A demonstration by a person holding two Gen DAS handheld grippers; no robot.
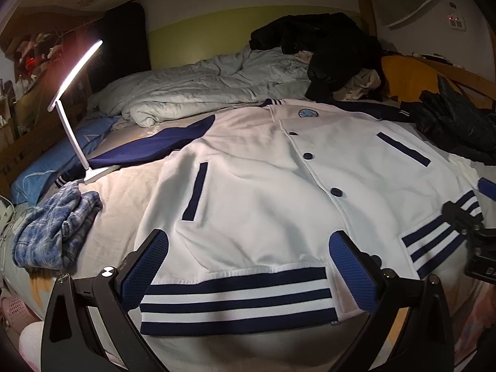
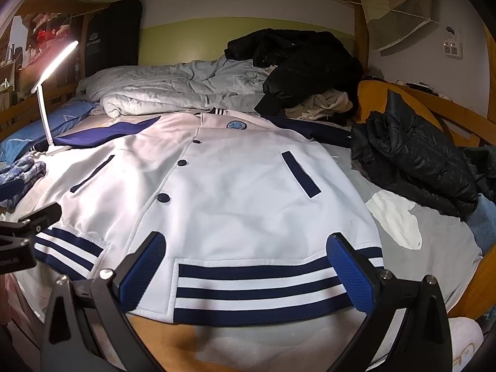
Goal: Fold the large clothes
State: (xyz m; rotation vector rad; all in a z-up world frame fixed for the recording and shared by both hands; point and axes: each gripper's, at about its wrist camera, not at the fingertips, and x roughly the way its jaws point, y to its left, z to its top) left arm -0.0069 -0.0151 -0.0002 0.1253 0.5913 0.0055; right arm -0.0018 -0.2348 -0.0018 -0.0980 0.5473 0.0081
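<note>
Jacket first: we see a white varsity jacket (image 1: 263,167) spread flat, front up, across the bed (image 1: 124,198), its hem toward us and its collar toward the rumpled grey duvet (image 1: 198,90). Navy sleeves (image 1: 161,145) run out to either side, the one nearest the lamp ending in a striped cuff. Three navy buttons (image 1: 307,155) close the placket, a slanted navy pocket welt (image 1: 195,190) sits on each front panel, and a round blue badge (image 1: 306,113) marks the chest. The ribbed hem band (image 1: 238,297) carries navy and white stripes and lies a little wavy, with soft creases above it.

Our left gripper (image 1: 248,272) hovers over the hem's left half, its blue-padded fingers (image 1: 145,269) spread wide — nothing between them but cloth lying below. Our right gripper (image 2: 251,276) hangs over the hem's right half, likewise spread wide and holding nothing.

Beside the jacket, a lit white desk lamp (image 1: 74,93) stands near a crumpled blue plaid garment (image 1: 59,226); a black puffer coat (image 2: 412,161) lies on the opposite side, and dark clothes (image 2: 297,62) are heaped beyond the collar.
</note>
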